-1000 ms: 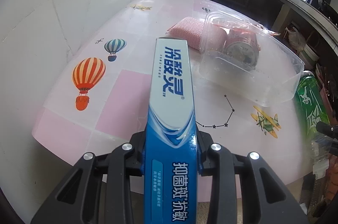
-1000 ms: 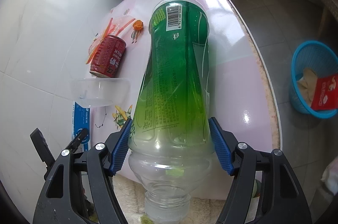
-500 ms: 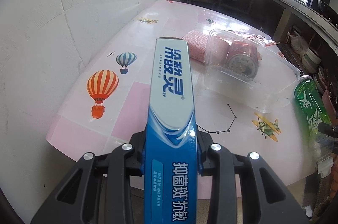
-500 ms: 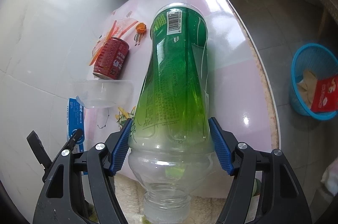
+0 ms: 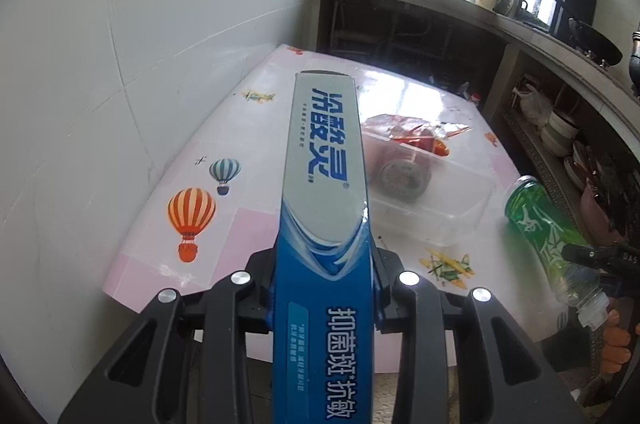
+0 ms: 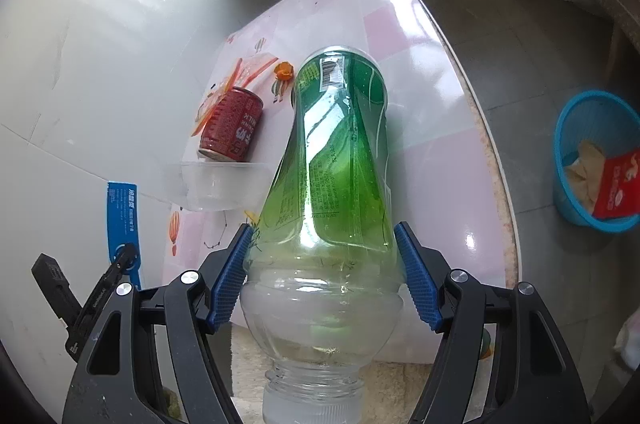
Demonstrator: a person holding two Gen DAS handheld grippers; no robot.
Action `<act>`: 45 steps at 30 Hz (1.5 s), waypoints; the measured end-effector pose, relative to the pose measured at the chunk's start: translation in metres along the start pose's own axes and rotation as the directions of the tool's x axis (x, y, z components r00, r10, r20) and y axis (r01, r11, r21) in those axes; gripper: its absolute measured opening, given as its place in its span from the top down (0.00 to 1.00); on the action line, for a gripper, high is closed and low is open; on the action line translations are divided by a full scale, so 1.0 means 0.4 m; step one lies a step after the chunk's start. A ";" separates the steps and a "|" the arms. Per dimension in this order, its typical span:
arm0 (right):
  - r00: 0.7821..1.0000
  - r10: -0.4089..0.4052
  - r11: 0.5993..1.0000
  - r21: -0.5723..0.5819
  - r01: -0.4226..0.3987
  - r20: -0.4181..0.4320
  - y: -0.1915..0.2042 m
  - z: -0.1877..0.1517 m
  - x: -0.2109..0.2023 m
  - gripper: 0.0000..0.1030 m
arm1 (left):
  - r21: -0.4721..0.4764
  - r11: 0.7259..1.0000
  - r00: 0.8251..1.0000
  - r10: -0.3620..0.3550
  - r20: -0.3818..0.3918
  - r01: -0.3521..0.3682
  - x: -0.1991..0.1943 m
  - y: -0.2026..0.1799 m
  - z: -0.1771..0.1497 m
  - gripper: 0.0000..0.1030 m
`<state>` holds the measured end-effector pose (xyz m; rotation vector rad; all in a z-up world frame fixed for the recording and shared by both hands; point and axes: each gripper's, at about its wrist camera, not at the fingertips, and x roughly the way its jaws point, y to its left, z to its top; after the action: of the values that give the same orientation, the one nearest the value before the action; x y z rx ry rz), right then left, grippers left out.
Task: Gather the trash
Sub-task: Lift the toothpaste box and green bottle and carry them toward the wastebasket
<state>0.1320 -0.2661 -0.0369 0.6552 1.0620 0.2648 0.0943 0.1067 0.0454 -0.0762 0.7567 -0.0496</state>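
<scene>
Above the table, left gripper jaws clamp toothpaste box lengthwise forward; right gripper jaws clamp apparently empty green bottle, base forward.

A table with a glossy pink-and-white cloth (printed with hot-air balloons, small planes and a dotted star pattern) fills the middle of both views. A clear plastic container is seen lying on it right of centre in the left wrist view. A red can lies on its side just beyond that container, touching a clear wrapper with orange stripes. On the grey floor, at the right edge, a blue basket holding paper stands.
</scene>
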 end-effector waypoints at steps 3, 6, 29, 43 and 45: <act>1.000 0.006 1.000 0.007 -0.007 0.017 -0.009 -0.005 -0.028 0.35 | 0.031 0.998 0.998 -0.058 0.033 0.057 -0.028 -0.033 0.025 0.69; 1.000 0.007 1.000 0.019 -0.007 0.030 -0.013 -0.009 -0.044 0.35 | 0.064 0.990 0.991 -0.125 0.050 0.122 -0.042 -0.076 0.048 0.69; 0.989 0.020 0.989 0.140 -0.040 0.144 -0.140 -0.044 -0.181 0.35 | 0.265 0.858 0.896 -0.438 -0.073 0.441 -0.014 -0.469 0.089 0.69; 0.981 -0.032 0.967 0.255 -0.018 0.190 -0.269 -0.069 -0.246 0.35 | 0.287 0.766 0.817 -0.518 -0.253 0.575 0.075 -0.676 0.049 0.69; 0.977 -0.059 0.957 0.290 -0.003 0.205 -0.309 -0.083 -0.269 0.35 | 0.259 0.737 0.777 -0.549 -0.310 0.624 0.098 -0.712 0.045 0.69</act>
<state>0.0387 -0.4046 -0.0459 0.9100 0.9104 0.0112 0.1299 -0.1789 0.0565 0.0318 0.9059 -0.8211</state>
